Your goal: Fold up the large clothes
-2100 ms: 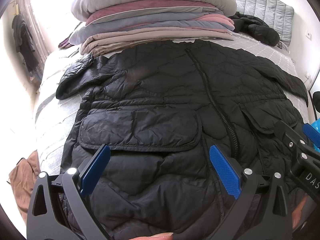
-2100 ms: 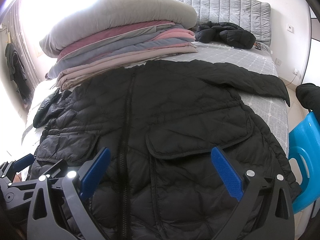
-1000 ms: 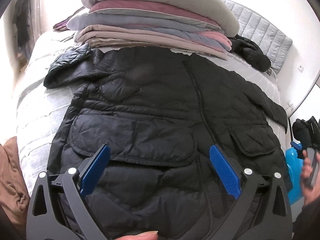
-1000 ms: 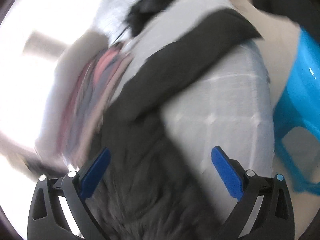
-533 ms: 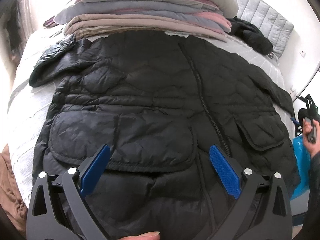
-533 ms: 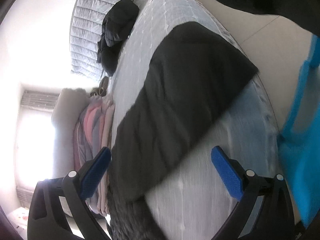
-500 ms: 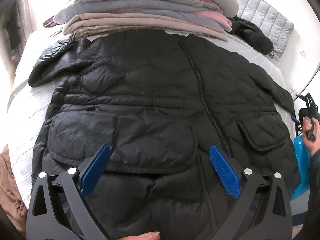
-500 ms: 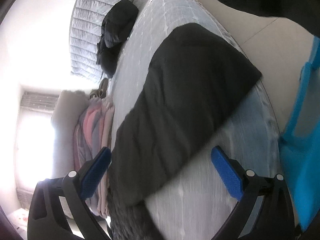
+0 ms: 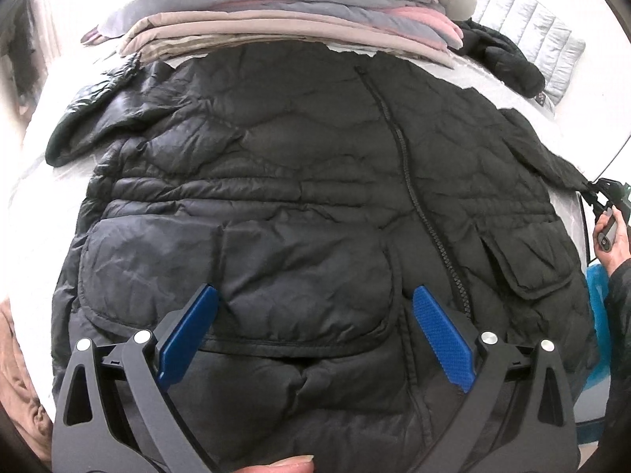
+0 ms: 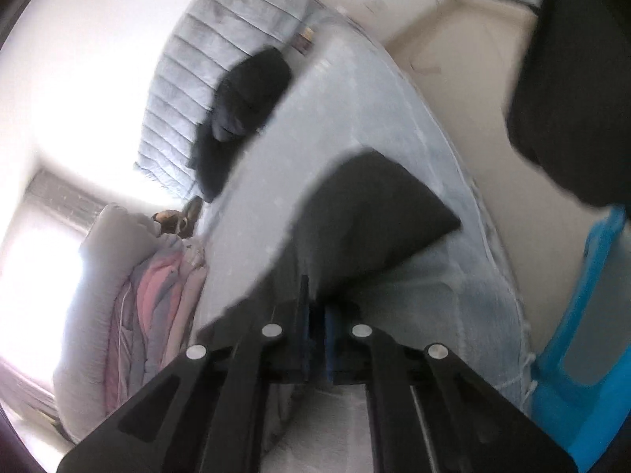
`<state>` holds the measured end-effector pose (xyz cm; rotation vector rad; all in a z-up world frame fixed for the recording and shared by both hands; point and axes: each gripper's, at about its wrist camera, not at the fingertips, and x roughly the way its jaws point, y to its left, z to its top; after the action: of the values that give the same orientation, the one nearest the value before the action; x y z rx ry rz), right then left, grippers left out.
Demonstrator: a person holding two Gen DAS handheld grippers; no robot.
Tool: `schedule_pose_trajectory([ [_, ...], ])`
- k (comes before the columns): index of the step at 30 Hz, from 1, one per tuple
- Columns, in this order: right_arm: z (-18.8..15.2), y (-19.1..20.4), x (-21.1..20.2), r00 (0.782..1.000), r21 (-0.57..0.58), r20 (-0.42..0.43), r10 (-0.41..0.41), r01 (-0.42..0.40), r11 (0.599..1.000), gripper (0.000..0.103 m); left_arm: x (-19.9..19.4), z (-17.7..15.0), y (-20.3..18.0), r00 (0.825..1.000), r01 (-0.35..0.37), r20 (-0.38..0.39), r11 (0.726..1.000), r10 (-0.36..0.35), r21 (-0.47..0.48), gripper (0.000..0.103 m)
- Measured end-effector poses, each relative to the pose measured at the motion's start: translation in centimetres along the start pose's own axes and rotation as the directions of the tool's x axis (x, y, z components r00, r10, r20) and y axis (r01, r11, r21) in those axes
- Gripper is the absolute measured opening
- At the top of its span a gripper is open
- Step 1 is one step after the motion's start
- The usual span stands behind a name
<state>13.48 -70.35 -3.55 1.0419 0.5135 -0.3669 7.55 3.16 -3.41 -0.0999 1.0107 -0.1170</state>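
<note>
A black quilted jacket (image 9: pixel 307 205) lies front up and zipped on the bed, collar away from me. My left gripper (image 9: pixel 311 331) is open and empty just above its lower left pocket. My right gripper (image 10: pixel 315 315) is shut on the edge of the jacket's right sleeve (image 10: pixel 366 220) near the cuff, at the bed's right edge. In the left wrist view the right gripper (image 9: pixel 597 193) shows at the far right, at the sleeve's end. The view from the right wrist is blurred.
A tall stack of folded clothes and bedding (image 9: pixel 292 4) sits behind the jacket's collar. Another black garment (image 9: pixel 508 63) lies by the grey headboard (image 10: pixel 221 59). A blue plastic chair (image 10: pixel 583 339) stands right of the bed. A brown cloth (image 9: pixel 19 386) hangs at left.
My right gripper swung to the jacket's right sleeve and shut on its edge. My left gripper moved closer over the jacket's lower front and stayed open.
</note>
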Motion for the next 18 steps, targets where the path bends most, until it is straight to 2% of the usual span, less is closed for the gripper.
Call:
schedule_pose_trajectory([
  [2, -0.1, 2.6, -1.4, 0.999, -0.061, 0.051, 0.020, -0.017, 0.998, 0.006, -0.4, 0.1, 0.5, 1.000, 0.004, 0.008, 1.000, -0.004, -0.015, 0.096],
  [5, -1.0, 8.6, -3.3, 0.993, -0.196, 0.093, 0.079, -0.060, 0.979, 0.006, -1.3, 0.3, 1.2, 0.999, 0.011, 0.032, 0.999, -0.009, -0.039, 0.096],
  [9, -4.2, 18.8, -5.3, 0.976, -0.390, 0.074, 0.205, -0.161, 0.906, 0.006, -2.6, 0.5, 2.5, 0.998, 0.026, 0.060, 0.997, -0.022, -0.076, 0.096],
  [10, -5.9, 22.0, -5.4, 0.970, -0.444, 0.048, 0.240, -0.195, 0.875, 0.006, -2.9, 0.5, 2.7, 0.997, 0.031, 0.066, 0.996, -0.025, -0.084, 0.096],
  [13, -11.2, 28.5, -4.8, 0.954, -0.546, -0.032, 0.297, -0.265, 0.795, 0.006, -4.0, 0.4, 3.6, 0.995, 0.049, 0.086, 0.993, -0.040, -0.105, 0.096],
  [14, -14.2, 31.0, -4.0, 0.947, -0.587, -0.079, 0.310, -0.296, 0.754, 0.006, -4.5, 0.4, 4.0, 0.994, 0.055, 0.096, 0.992, -0.044, -0.110, 0.096],
  [16, -18.7, 33.8, -2.6, 0.940, -0.634, -0.143, 0.311, -0.328, 0.700, 0.006, -5.1, 0.3, 4.6, 0.993, 0.061, 0.107, 0.991, -0.048, -0.116, 0.096],
  [18, -25.0, 36.0, 0.2, 0.928, -0.672, -0.238, 0.286, -0.370, 0.641, 0.006, -5.8, 0.2, 5.4, 0.992, 0.070, 0.117, 0.989, -0.055, -0.129, 0.096],
])
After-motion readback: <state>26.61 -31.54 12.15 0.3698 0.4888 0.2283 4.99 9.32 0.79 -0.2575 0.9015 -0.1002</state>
